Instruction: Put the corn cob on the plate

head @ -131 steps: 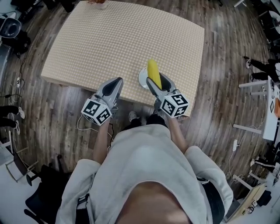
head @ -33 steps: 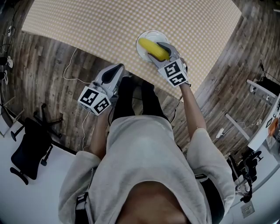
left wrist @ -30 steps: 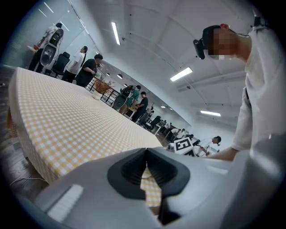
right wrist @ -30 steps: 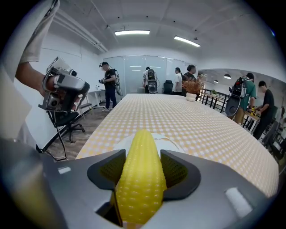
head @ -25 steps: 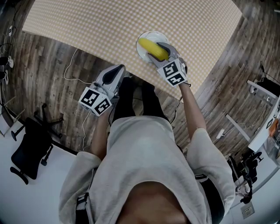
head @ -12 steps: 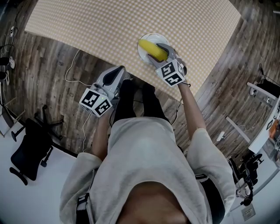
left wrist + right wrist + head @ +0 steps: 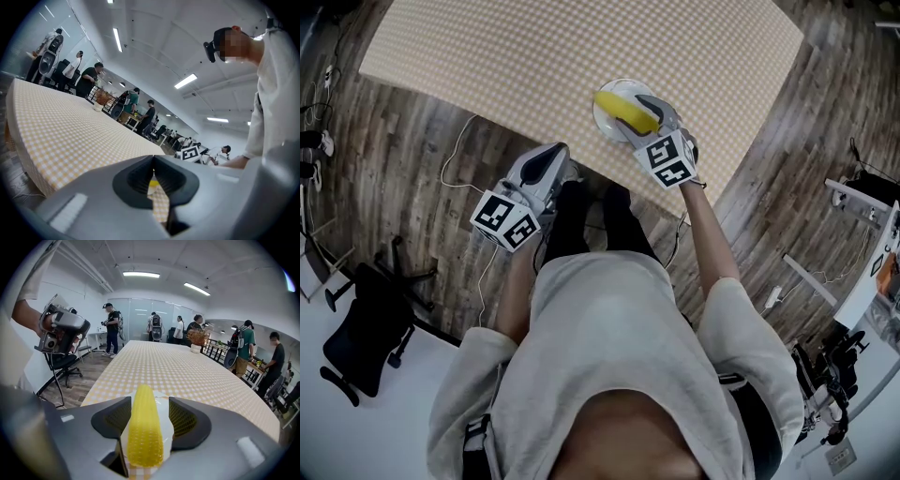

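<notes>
The yellow corn cob (image 7: 617,106) lies on the small white plate (image 7: 602,119) near the front edge of the checked table (image 7: 534,56). My right gripper (image 7: 636,114) reaches over the plate, its jaws either side of the cob. In the right gripper view the corn cob (image 7: 145,427) rests on the plate (image 7: 163,405), and a strip of plate shows between it and the right jaw, so the right gripper (image 7: 149,405) is open. My left gripper (image 7: 553,153) hangs off the table over the floor, shut and empty, as the left gripper (image 7: 153,161) itself shows.
A wooden floor surrounds the table (image 7: 187,366). A black office chair (image 7: 356,328) stands at the lower left and white desk frames (image 7: 862,202) at the right. Several people stand beyond the table's far end (image 7: 154,329). A small pot of dried flowers (image 7: 197,341) sits far up the table.
About five seconds ago the right gripper held the cob over the plate. In the last second the cob has stayed on the plate with the gripper around it. The left gripper has not moved.
</notes>
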